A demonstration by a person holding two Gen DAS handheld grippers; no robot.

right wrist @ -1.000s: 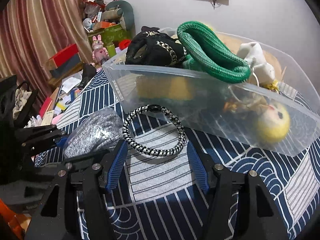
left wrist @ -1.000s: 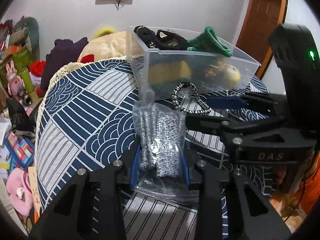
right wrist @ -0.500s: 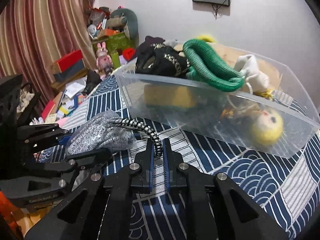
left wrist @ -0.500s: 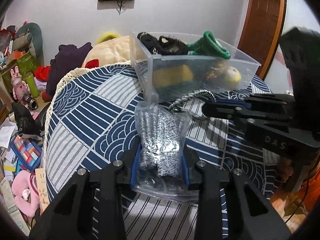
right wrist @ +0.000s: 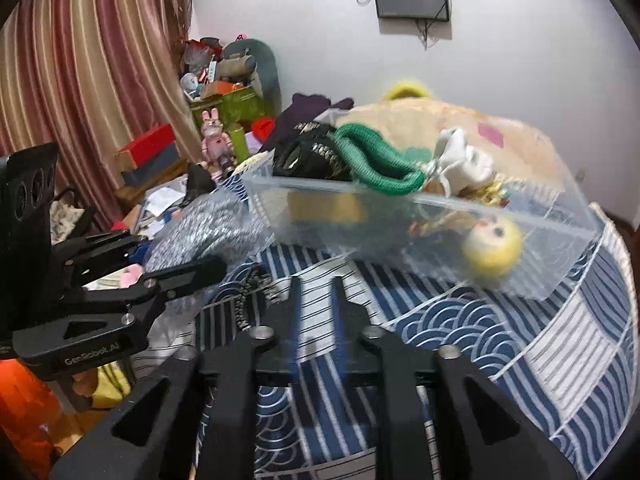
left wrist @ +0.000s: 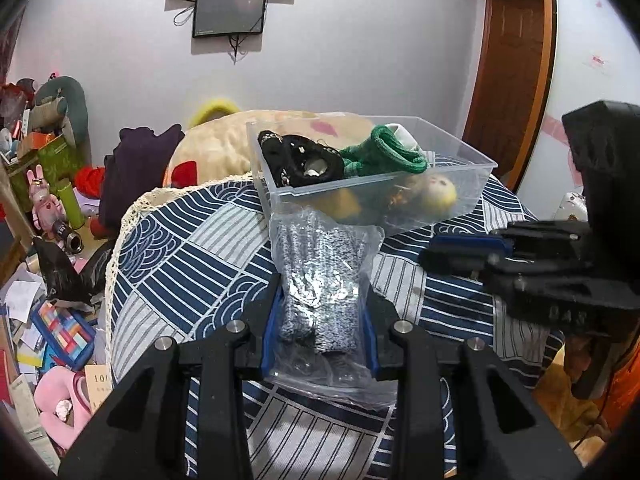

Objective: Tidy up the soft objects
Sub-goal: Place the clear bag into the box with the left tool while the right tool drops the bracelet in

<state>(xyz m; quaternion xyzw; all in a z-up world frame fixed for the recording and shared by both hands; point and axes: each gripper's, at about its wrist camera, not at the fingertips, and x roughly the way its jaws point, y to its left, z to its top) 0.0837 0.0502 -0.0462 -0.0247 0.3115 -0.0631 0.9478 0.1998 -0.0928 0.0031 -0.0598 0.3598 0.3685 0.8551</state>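
My left gripper (left wrist: pixel 320 312) is shut on a clear bag of grey knit fabric (left wrist: pixel 320 276), held above the table in front of the clear plastic bin (left wrist: pixel 460 188). The bin holds a black item (left wrist: pixel 300 160), a green knit roll (left wrist: pixel 384 154) and a yellow-haired doll (left wrist: pixel 432 196). My right gripper (right wrist: pixel 316 284) has its fingers close together with a gap between them. The black-and-white braided cord (right wrist: pixel 244 296) hangs just left of its left finger; whether it is still pinched I cannot tell. The right gripper also shows in the left wrist view (left wrist: pixel 464 250).
The round table carries a blue-and-white wave-pattern cloth (left wrist: pixel 180 256). A large beige plush (left wrist: pixel 224 140) lies behind the bin. Toys, boxes and papers clutter the floor at the left (left wrist: pixel 48 320). A curtain (right wrist: pixel 80 80) hangs at the far left.
Both grippers have risen and pulled back. The right gripper closed on the braided cord and lifted it off the table. The left still holds the bag.
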